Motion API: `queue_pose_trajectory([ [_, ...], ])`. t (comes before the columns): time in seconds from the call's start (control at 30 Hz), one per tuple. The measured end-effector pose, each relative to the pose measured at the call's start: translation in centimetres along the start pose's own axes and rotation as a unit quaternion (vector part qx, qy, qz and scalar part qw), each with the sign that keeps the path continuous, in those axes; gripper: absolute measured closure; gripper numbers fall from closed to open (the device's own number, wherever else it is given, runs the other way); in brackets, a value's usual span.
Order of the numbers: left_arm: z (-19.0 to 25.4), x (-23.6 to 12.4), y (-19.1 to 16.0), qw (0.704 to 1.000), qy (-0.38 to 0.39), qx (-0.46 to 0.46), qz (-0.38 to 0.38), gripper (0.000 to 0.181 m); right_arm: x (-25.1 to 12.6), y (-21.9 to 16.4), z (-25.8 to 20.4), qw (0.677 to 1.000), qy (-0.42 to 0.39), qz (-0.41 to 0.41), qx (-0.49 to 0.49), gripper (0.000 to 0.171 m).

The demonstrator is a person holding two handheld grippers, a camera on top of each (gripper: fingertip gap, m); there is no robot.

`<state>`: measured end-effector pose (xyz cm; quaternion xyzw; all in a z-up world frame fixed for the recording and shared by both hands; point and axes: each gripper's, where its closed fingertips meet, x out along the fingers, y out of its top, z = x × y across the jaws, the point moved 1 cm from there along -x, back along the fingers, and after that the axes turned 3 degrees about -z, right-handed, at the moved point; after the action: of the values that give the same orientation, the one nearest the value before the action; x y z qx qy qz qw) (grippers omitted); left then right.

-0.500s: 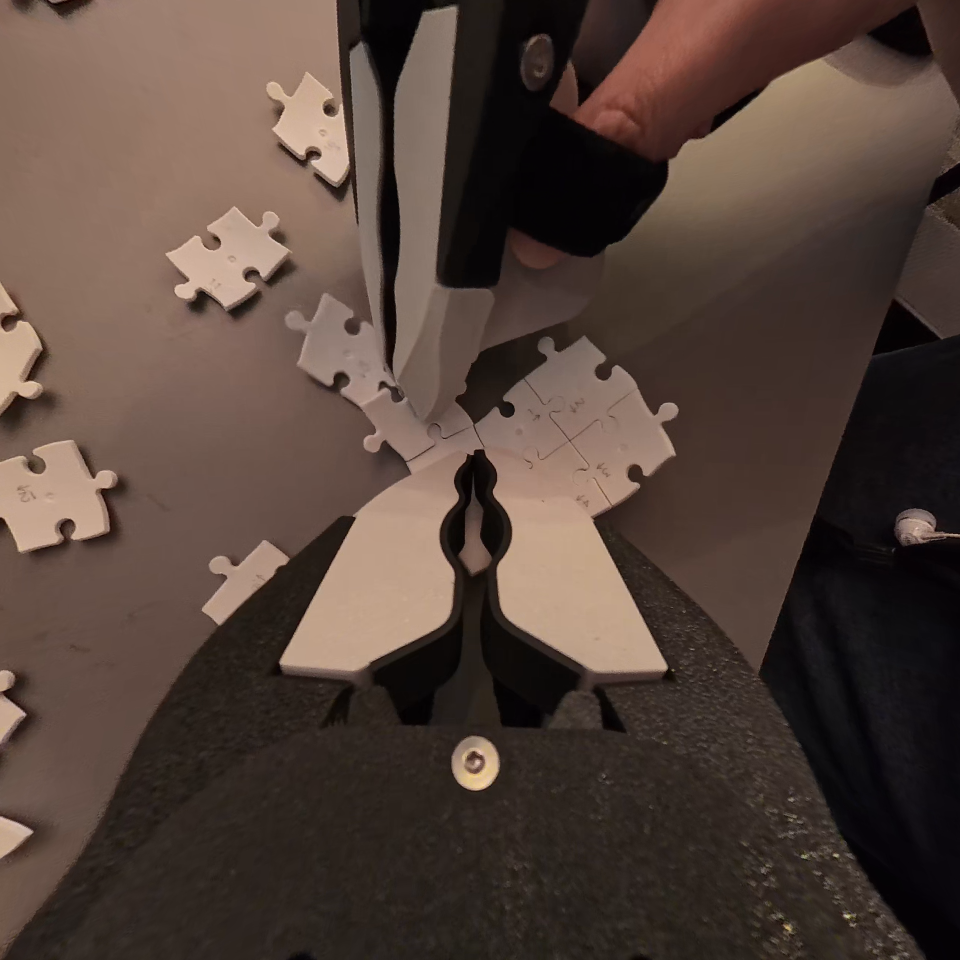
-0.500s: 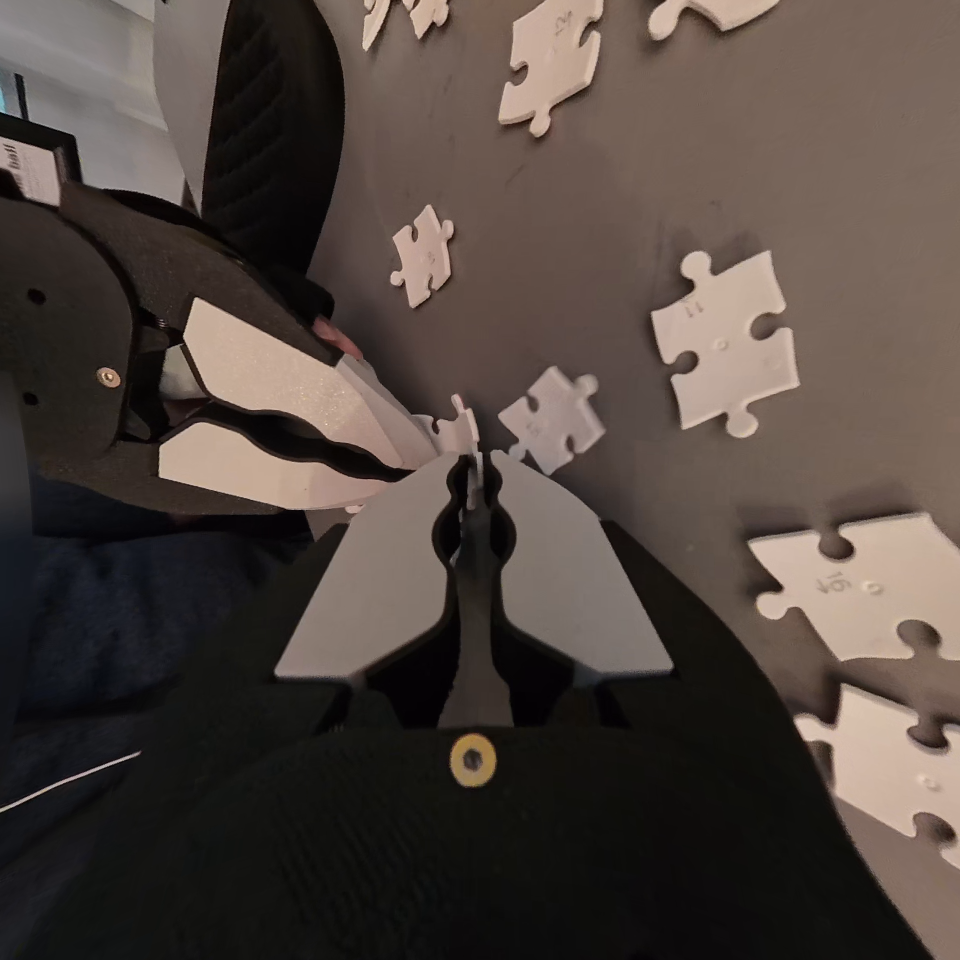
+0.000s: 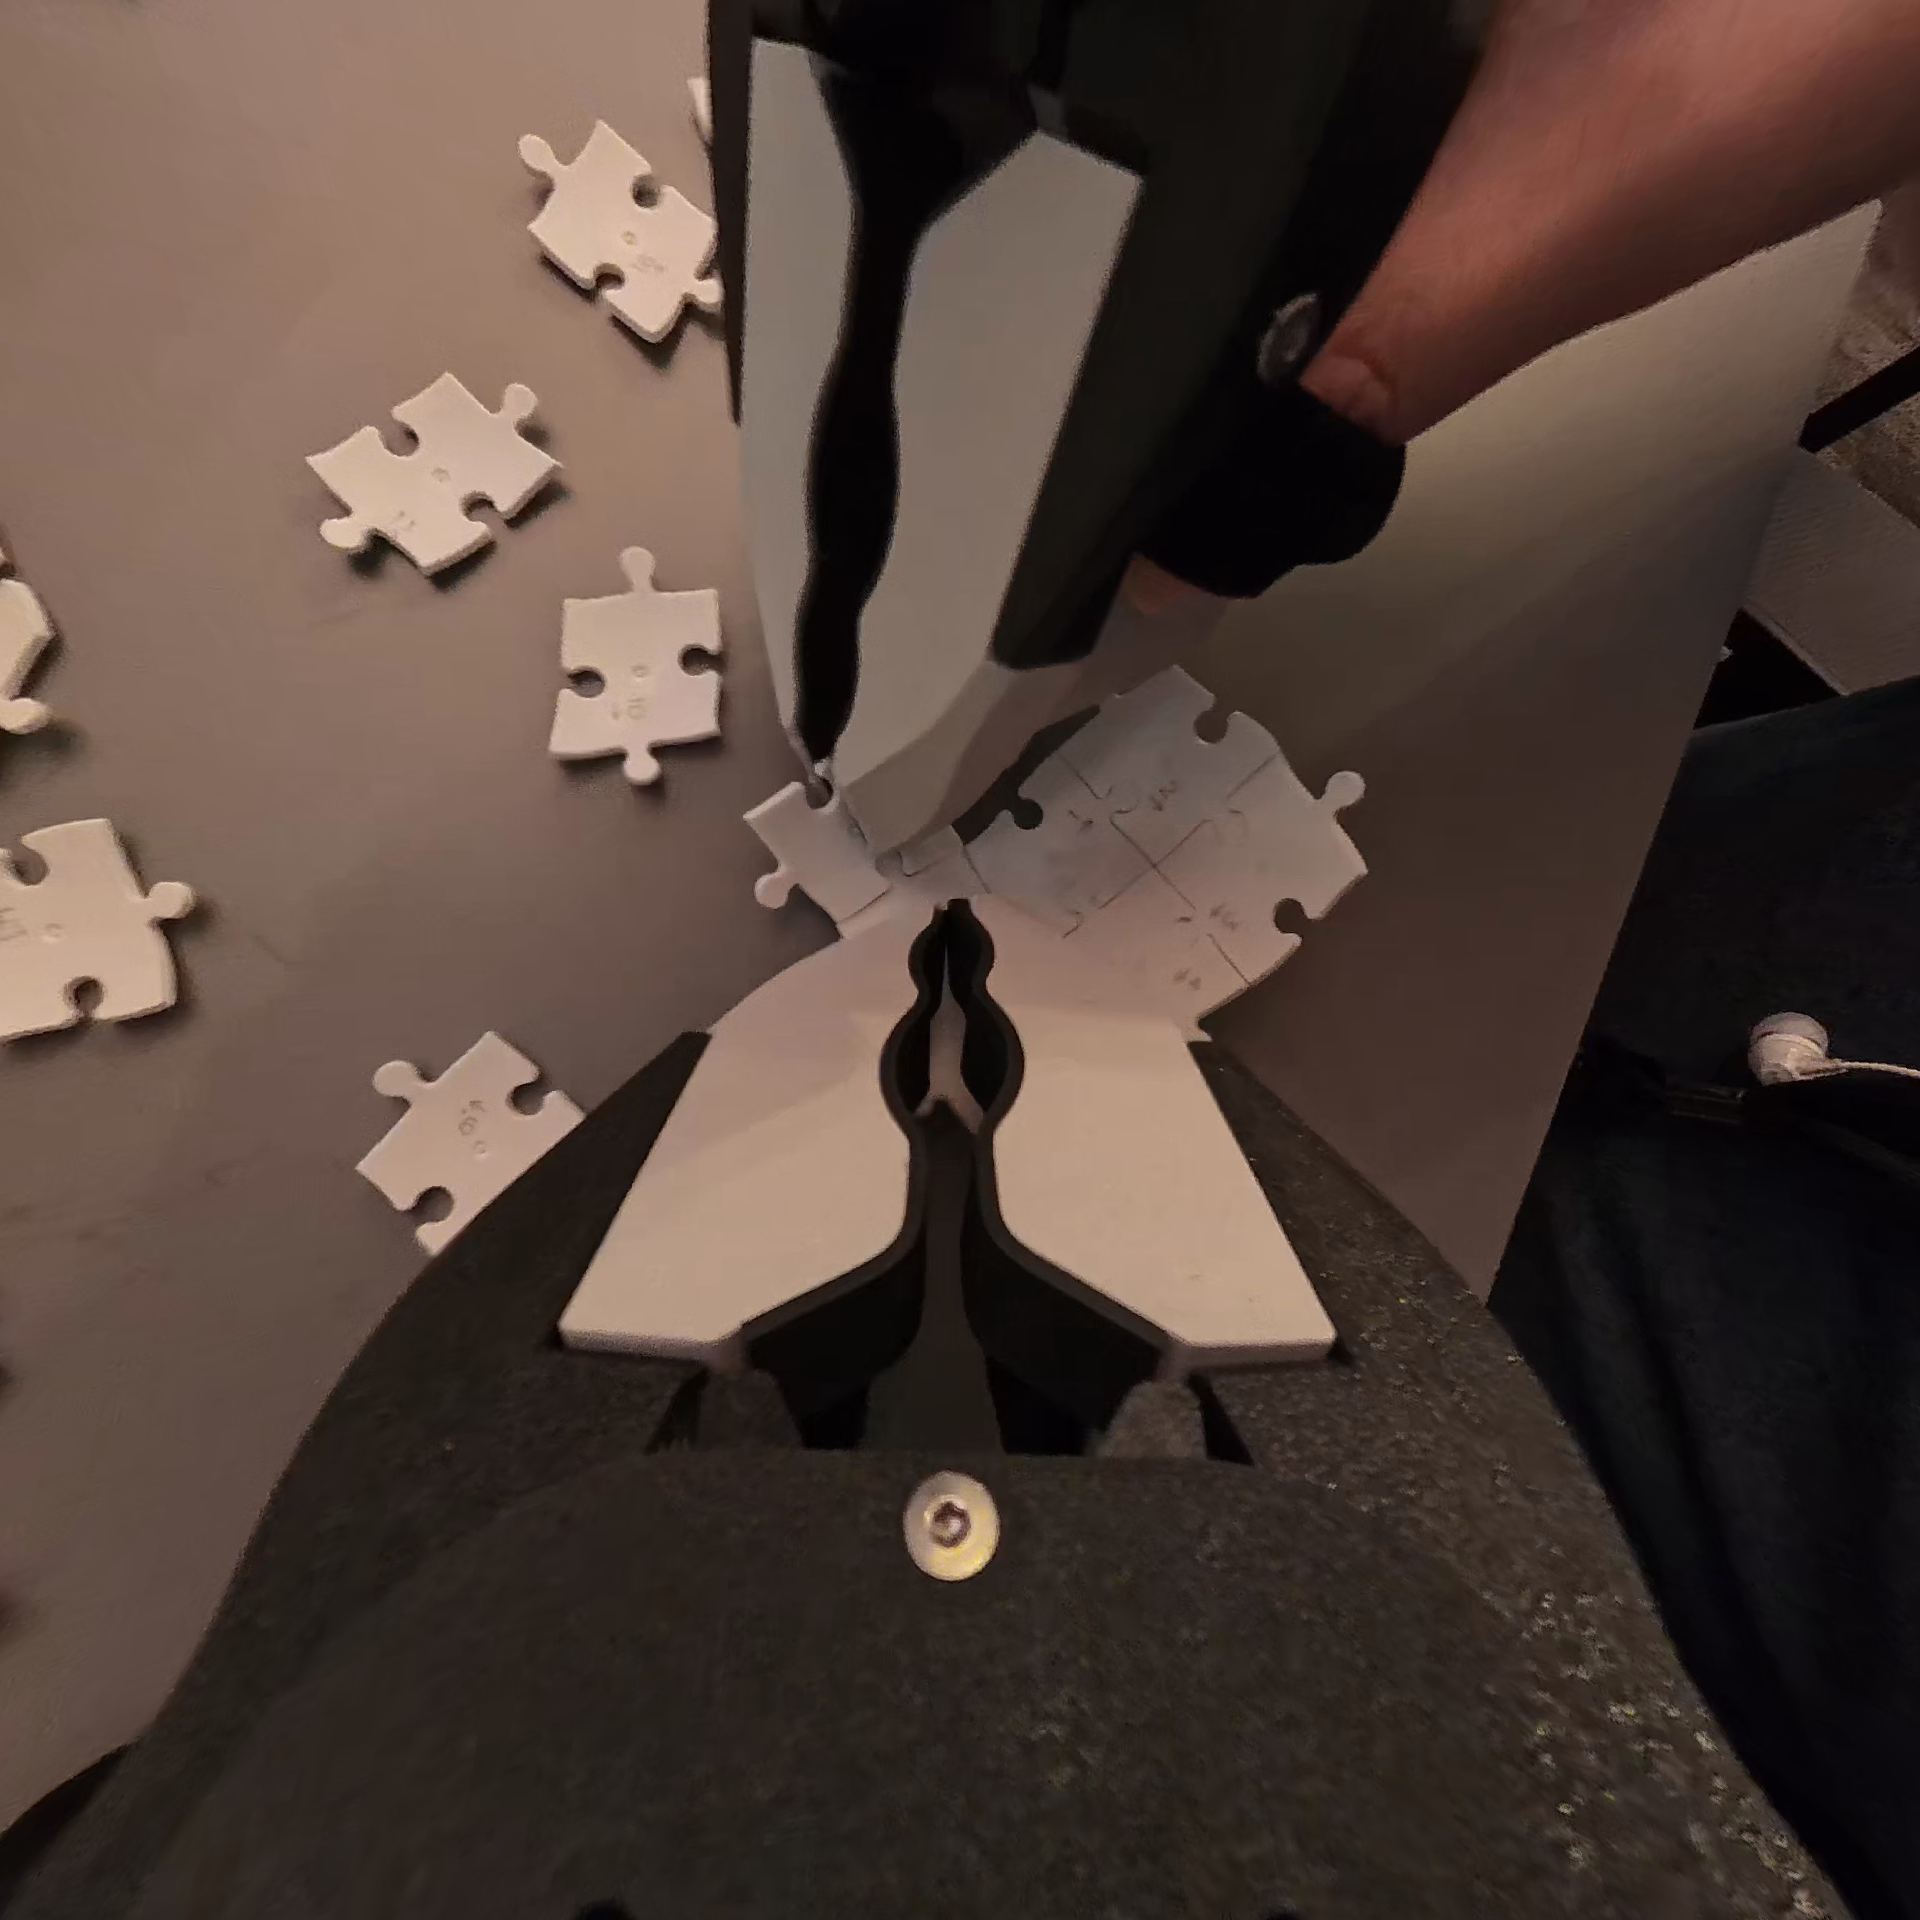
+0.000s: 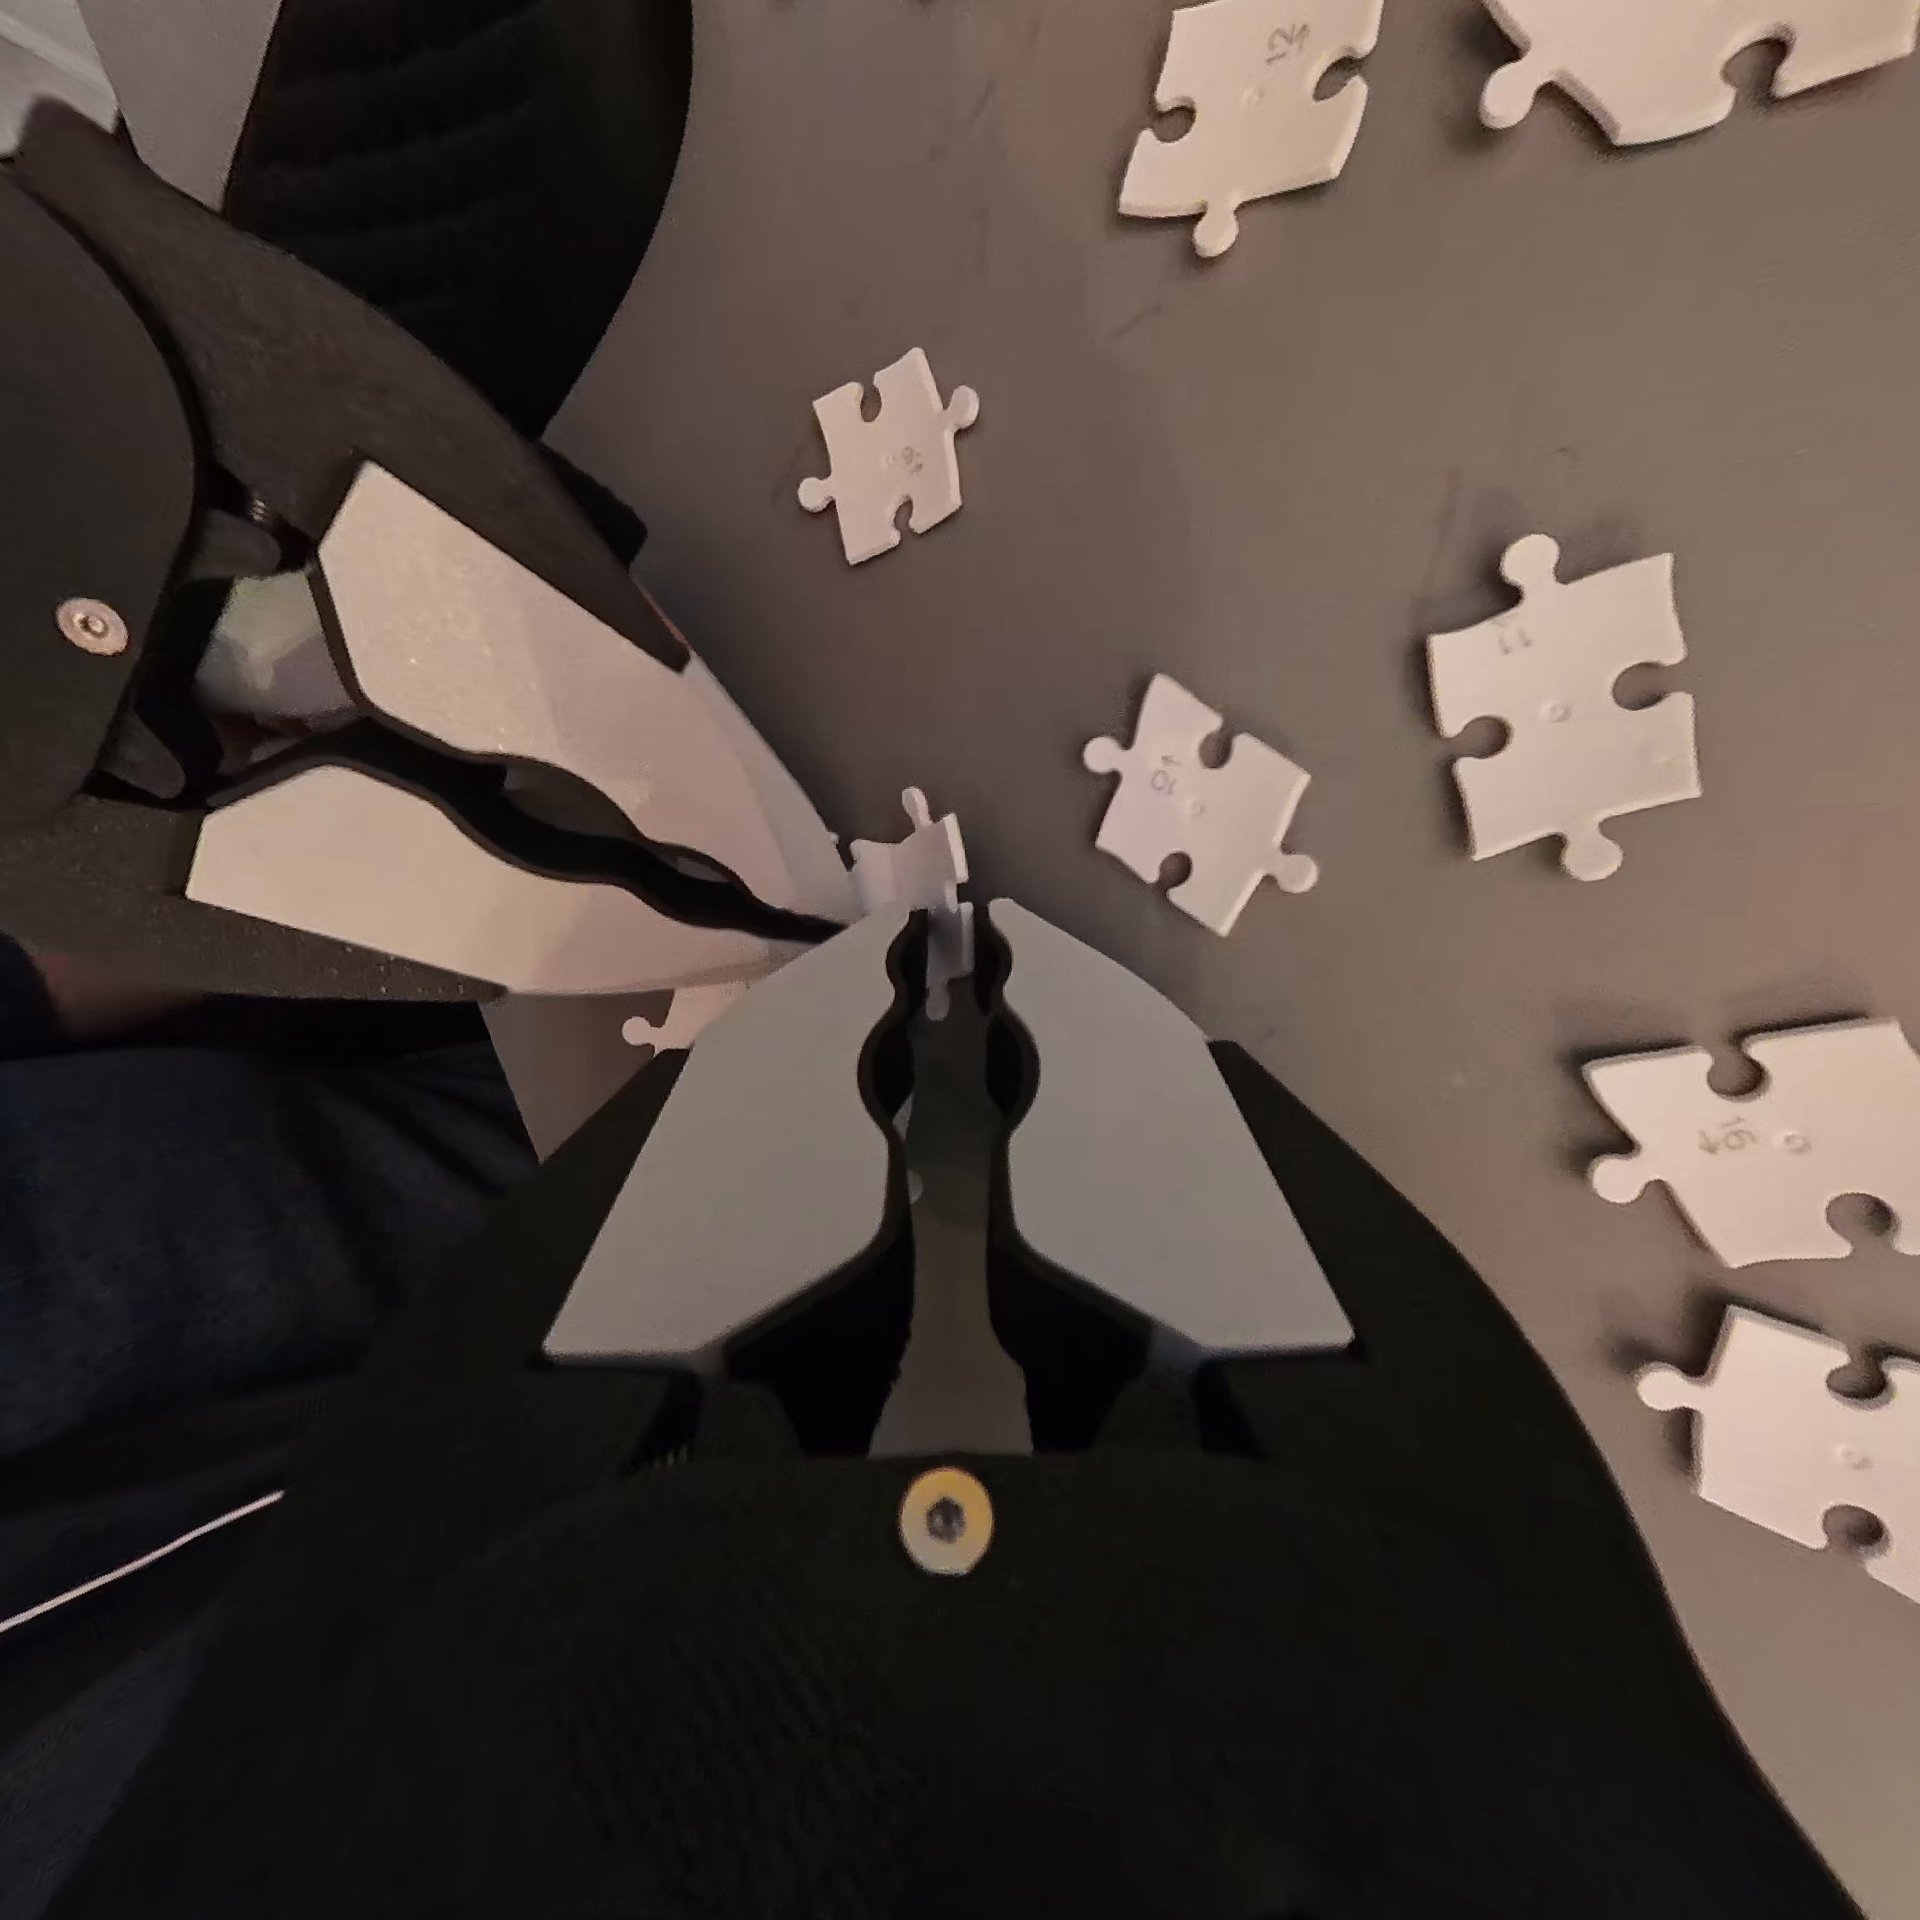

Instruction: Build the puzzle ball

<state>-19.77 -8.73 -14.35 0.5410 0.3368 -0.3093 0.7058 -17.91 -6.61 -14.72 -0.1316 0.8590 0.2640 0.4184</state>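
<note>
Nearest the left wrist camera, the left gripper [image 3: 948,914] is seen with its jaws pressed together on the lower edge of the assembled section [image 3: 1164,862], a curved patch of several joined white pieces that spreads toward 2 o'clock above the desk [image 3: 260,312]. At 12 o'clock from those tips, the right gripper [image 3: 826,774] is seen coming down from the top of the frame, clamped on a single white piece [image 3: 816,857] that is held against the left edge of the assembled section. A hand [image 3: 1558,208] in a black strap is seen around that gripper at 1 o'clock.

Close to the right wrist camera, the single piece [image 4: 940,935] is seen edge-on between the nearly meeting jaws of the right gripper [image 4: 951,920], while the left gripper [image 4: 831,920] reaches in from 9 o'clock.

Farther out on the grey desk, loose pieces [image 4: 1195,800] are scattered flat, well apart from one another, from 1 to 4 o'clock in the right wrist view and from 8 to 11 o'clock in the left wrist view.
</note>
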Motion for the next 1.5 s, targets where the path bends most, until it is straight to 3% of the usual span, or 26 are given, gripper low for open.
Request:
queue_pose_trajectory([
  [0.17,-0.6,-0.8,0.9,0.999,0.008,-0.003,0.031,0.181,0.0,0.0,0.0,1.0,-0.002,0.005,0.002,0.161],
  [0.33,-1.7,-0.1,0.6,0.999,0.041,0.016,0.015,0.181,0.0,0.0,0.0,1.0,0.0,0.002,0.004,0.161],
  [0.8,-1.4,0.3,0.4,0.999,0.039,0.019,-0.001,0.181,-0.1,-0.3,-0.2,1.0,0.011,-0.01,-0.008,0.159],
  [1.13,-1.4,0.3,0.5,0.999,0.043,0.029,-0.011,0.181,-1.0,-0.1,0.6,0.996,-0.035,-0.009,-0.084,0.147],
  [1.23,-1.4,0.3,0.5,0.999,0.041,0.03,-0.013,0.181,-1.1,0.3,-0.1,0.993,-0.024,0.006,-0.119,0.149],
  [1.33,-1.4,0.3,0.5,0.999,0.04,0.029,-0.014,0.181,-1.3,0.4,-1.5,0.987,0.019,0.018,-0.157,0.17],
  [1.5,-1.4,0.3,0.5,0.999,0.041,0.029,-0.015,0.181,-0.4,-0.5,-1.7,0.984,0.04,-0.005,-0.173,0.17],
])
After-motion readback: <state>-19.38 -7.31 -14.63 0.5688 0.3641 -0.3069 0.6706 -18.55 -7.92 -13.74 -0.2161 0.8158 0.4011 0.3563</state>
